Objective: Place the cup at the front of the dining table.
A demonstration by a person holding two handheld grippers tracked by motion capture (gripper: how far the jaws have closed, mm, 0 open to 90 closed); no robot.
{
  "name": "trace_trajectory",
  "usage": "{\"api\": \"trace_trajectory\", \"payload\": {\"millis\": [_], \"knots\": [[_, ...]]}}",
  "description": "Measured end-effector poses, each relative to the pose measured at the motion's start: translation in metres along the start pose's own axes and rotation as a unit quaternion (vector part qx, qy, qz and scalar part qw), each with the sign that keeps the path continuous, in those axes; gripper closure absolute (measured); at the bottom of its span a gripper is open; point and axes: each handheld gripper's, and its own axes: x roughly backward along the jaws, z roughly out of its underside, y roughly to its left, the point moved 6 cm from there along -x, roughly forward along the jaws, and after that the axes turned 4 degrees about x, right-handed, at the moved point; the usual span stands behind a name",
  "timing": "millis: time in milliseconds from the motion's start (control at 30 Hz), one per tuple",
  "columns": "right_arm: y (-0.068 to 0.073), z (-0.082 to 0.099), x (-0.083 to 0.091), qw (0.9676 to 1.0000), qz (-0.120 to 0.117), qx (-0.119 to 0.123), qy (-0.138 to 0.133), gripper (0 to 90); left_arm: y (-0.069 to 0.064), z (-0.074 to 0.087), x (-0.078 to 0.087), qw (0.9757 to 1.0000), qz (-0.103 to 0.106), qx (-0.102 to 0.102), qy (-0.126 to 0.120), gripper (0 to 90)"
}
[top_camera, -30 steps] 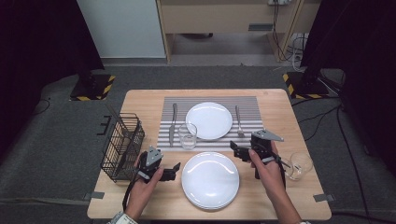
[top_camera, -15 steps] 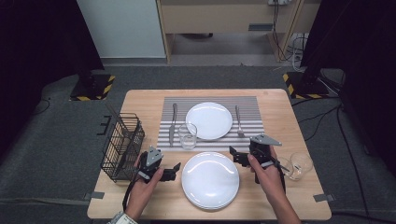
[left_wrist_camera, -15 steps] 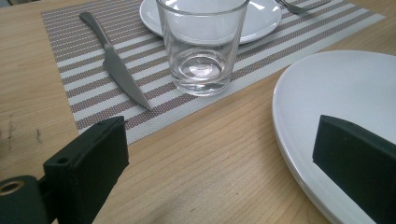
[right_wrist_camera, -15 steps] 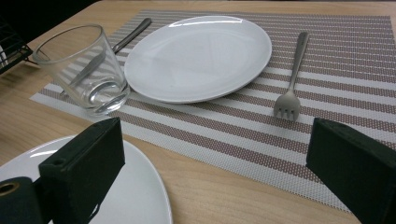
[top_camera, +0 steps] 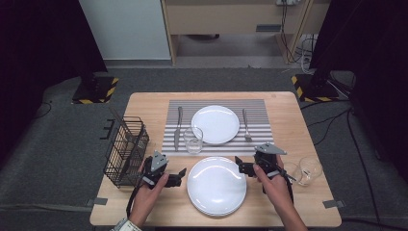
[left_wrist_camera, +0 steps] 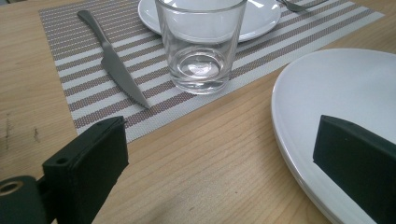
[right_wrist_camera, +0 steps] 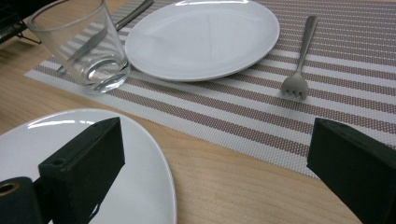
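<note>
A large white plate (top_camera: 216, 185) lies at the table's front, and its rim (left_wrist_camera: 341, 107) looks doubled, as if stacked. My left gripper (top_camera: 182, 174) stands open at its left edge, one jaw over the rim in the left gripper view (left_wrist_camera: 224, 163). My right gripper (top_camera: 239, 166) stands open at the plate's upper right edge, with one jaw above the plate (right_wrist_camera: 93, 140) in the right gripper view (right_wrist_camera: 215, 172). Neither holds anything.
Behind, a striped placemat (top_camera: 216, 144) carries a second white plate (top_camera: 215, 123), a knife (top_camera: 178, 127), a fork (top_camera: 245, 125) and an upright glass (top_camera: 193, 139). A black wire basket (top_camera: 126, 151) stands at the left. Another glass (top_camera: 308, 169) lies at the right.
My right gripper has moved nearer and lower, to the front plate's right rim. The left gripper has stayed put.
</note>
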Motion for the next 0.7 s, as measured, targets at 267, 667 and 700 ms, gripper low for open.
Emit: {"api": "trace_trajectory", "payload": {"millis": [267,667,700], "knots": [[0.006,0.008,-0.003,0.9999,-0.003,0.008,0.014,4.0,0.001,0.001,-0.001,1.0,0.0,0.0,0.003,2.6],[0.016,0.017,-0.006,0.999,-0.018,0.013,0.037,4.2,0.0,0.001,0.0,1.0,0.001,0.001,0.002,2.6],[0.016,0.017,-0.006,0.999,-0.018,0.014,0.037,4.3,0.0,0.001,0.0,1.0,0.001,0.001,0.002,2.6]]}}
